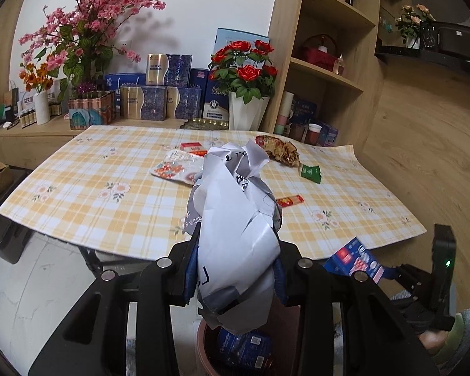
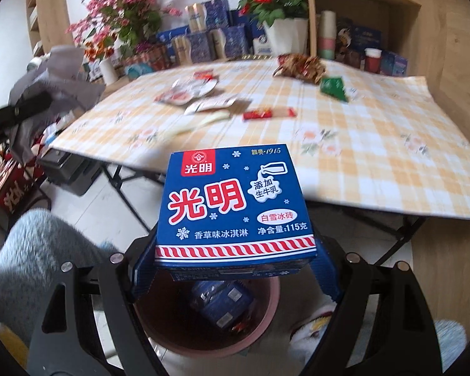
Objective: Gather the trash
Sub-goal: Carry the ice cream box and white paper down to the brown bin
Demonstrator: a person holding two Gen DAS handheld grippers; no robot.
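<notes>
Below both grippers, a pink bin (image 2: 268,310) holds a blue carton (image 2: 221,304). Right gripper (image 2: 235,269) clamps a blue ice-cream box (image 2: 235,206) over it; left gripper (image 1: 235,279) clamps crumpled white paper (image 1: 235,235). Wrappers (image 2: 257,113) lie on the checked tablecloth (image 2: 376,144).

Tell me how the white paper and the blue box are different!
The white paper is crumpled and lumpy; the blue box is flat-sided with neat edges. The paper is mostly plain white and grey; the box has big red-and-white writing. The left tool holds the paper, the right tool the box. Both hang over the pink bin.
</notes>
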